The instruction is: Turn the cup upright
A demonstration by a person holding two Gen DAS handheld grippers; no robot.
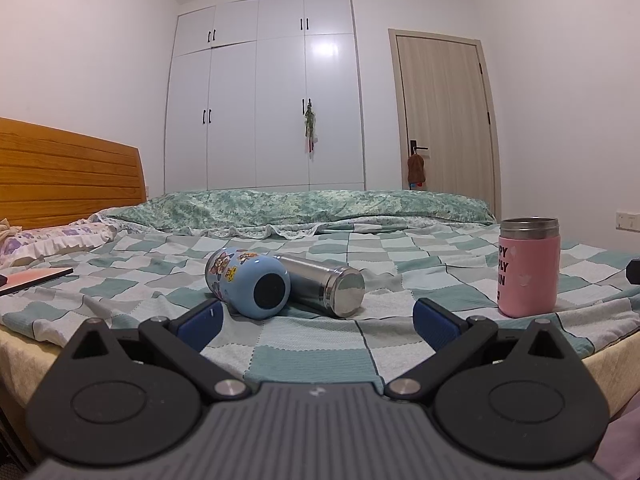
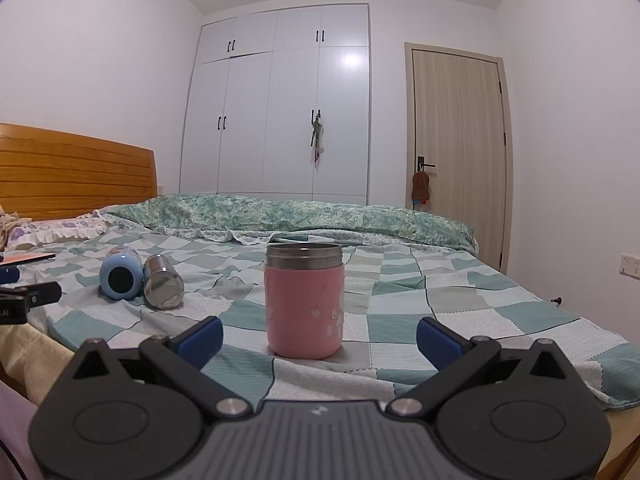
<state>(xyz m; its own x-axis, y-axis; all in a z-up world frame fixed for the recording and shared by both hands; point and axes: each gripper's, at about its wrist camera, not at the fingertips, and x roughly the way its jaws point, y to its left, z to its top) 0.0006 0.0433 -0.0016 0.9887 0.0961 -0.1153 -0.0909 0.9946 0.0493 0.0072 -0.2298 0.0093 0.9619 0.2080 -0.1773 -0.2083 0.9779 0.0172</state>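
Observation:
A light blue cup with cartoon flowers [image 1: 248,282] lies on its side on the checked bedspread, base toward me. A steel cup [image 1: 326,288] lies on its side touching it on the right. A pink cup with a steel rim [image 1: 528,266] stands upright at the right. My left gripper [image 1: 316,322] is open and empty, just short of the two lying cups. My right gripper [image 2: 320,340] is open and empty, its jaws on either side of the pink cup [image 2: 304,300] but nearer to me. The blue cup [image 2: 118,274] and steel cup [image 2: 163,282] show at the left there.
The bed's checked cover [image 1: 400,256] has a rolled green quilt [image 1: 300,206] at the back, a pillow [image 1: 52,238] and wooden headboard [image 1: 68,172] at left. A flat pink book [image 1: 32,278] lies at left. The left gripper's tip [image 2: 30,298] shows at the left edge.

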